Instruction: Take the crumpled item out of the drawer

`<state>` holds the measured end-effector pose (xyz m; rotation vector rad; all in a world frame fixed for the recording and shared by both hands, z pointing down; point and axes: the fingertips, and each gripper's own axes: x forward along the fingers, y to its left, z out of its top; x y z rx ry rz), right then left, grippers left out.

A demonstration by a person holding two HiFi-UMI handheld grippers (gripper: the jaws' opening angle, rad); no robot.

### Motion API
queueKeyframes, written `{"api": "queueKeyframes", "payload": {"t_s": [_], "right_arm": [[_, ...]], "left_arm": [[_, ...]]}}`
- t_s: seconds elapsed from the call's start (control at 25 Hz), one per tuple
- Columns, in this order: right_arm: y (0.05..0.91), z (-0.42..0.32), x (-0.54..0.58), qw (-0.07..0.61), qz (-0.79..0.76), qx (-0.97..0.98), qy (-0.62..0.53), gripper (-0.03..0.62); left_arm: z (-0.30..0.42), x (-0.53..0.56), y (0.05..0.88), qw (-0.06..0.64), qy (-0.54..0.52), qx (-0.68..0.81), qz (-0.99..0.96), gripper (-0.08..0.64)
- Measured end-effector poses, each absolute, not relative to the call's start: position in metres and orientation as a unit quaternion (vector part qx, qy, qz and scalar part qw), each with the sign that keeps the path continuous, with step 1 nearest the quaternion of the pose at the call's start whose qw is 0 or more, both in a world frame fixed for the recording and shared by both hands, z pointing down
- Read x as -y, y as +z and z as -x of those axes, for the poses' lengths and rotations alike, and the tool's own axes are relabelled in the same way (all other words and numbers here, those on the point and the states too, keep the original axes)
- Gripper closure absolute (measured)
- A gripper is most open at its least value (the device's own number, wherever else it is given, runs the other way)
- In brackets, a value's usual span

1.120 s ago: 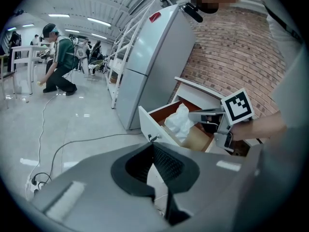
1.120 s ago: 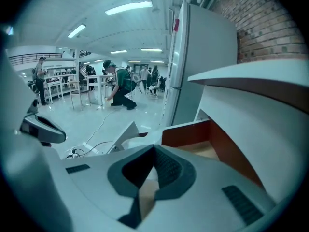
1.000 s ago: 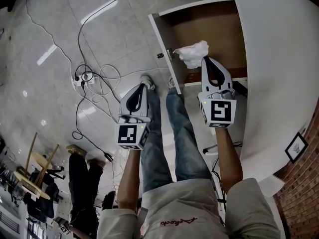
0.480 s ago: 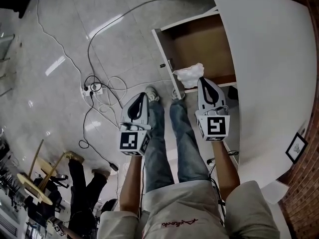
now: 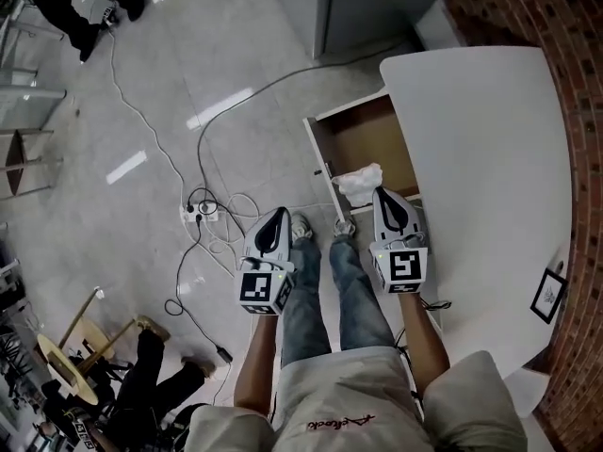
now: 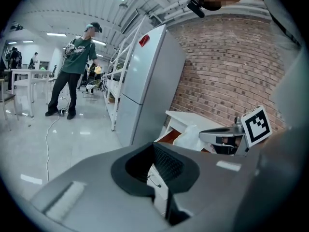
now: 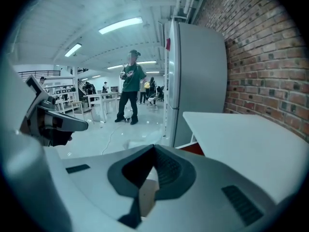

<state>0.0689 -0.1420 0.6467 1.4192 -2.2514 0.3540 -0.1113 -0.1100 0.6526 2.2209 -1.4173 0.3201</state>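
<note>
The crumpled white item (image 5: 358,181) sits at the front end of the open wooden drawer (image 5: 363,139), over its white front panel. My right gripper (image 5: 381,192) is shut with its tip on the item's near side, and the item clings to that tip in the left gripper view (image 6: 189,135). My left gripper (image 5: 281,211) hangs shut and empty over the floor, to the left of the drawer and above the person's shoes. In the right gripper view the jaws (image 7: 154,147) meet at a point.
The white table top (image 5: 480,158) covers the drawer's right side, with a brick wall (image 5: 565,26) behind it. A grey refrigerator (image 5: 330,3) stands beyond the drawer. A power strip with cables (image 5: 200,213) lies on the tiled floor at left. People stand farther off (image 6: 77,76).
The head view has risen and pulled back, so the drawer and grippers look smaller. The right gripper stays shut at the crumpled item by the drawer's front. The left gripper holds its place.
</note>
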Motion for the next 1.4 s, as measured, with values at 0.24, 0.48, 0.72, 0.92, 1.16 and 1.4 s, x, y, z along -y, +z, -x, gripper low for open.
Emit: {"api": "queueKeyframes", "payload": {"t_s": [0.24, 0.48, 0.72, 0.92, 1.16, 1.4], "right_arm": [[0.594, -0.067, 0.145, 0.207, -0.522, 0.819, 0.116, 0.580], [0.542, -0.062, 0.156, 0.182, -0.524, 0.826, 0.102, 0.580], [0.494, -0.069, 0.155, 0.166, -0.529, 0.827, 0.092, 0.580], [0.462, -0.083, 0.158, 0.151, -0.537, 0.826, 0.081, 0.580], [0.427, -0.088, 0.163, 0.134, -0.538, 0.830, 0.067, 0.580], [0.394, -0.093, 0.168, 0.117, -0.542, 0.831, 0.048, 0.580]], "left_arm": [[0.116, 0.120, 0.597, 0.222, 0.101, 0.526, -0.815, 0.551], [0.121, 0.133, 0.553, 0.201, 0.091, 0.532, -0.818, 0.551], [0.120, 0.141, 0.506, 0.176, 0.082, 0.531, -0.825, 0.551], [0.116, 0.144, 0.474, 0.164, 0.068, 0.536, -0.825, 0.551], [0.121, 0.150, 0.437, 0.147, 0.052, 0.547, -0.822, 0.551], [0.127, 0.155, 0.404, 0.128, 0.040, 0.556, -0.820, 0.551]]}}
